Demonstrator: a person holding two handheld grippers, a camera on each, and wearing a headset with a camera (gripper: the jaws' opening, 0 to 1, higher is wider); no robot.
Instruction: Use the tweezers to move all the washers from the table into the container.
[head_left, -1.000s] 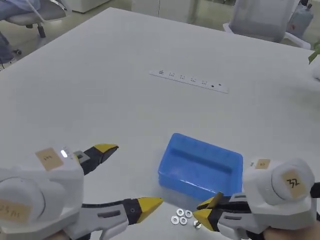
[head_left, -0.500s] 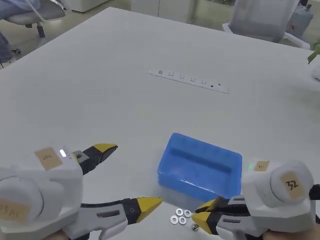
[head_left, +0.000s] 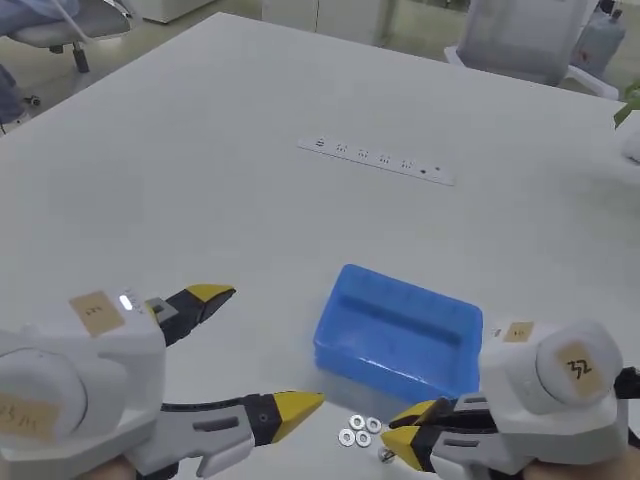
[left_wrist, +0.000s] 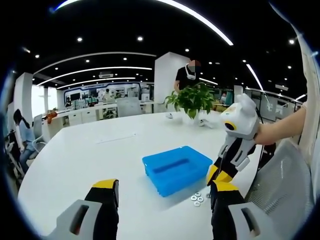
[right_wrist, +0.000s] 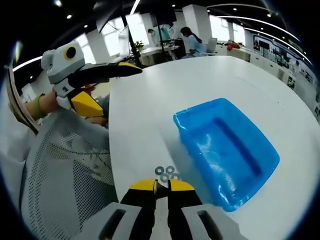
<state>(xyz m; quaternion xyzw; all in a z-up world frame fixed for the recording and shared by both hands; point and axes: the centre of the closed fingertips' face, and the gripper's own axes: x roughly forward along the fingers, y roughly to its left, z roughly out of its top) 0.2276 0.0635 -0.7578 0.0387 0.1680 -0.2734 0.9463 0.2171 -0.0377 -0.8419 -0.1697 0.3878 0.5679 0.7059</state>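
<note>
Four or so washers (head_left: 358, 432) to fetch, clustered flat on the worktop (head_left: 250, 200) just beside the near wall of the blue container (head_left: 385, 368), straight ahead of the right gripper (head_left: 405, 425) and almost at its tips. Fingers there pinched nearly together on a thin pale sliver, probably the tweezers (right_wrist: 156, 187), though hard to tell. Left gripper (head_left: 268, 348) spread wide and empty, slightly farther off on the cluster's other side.
</note>
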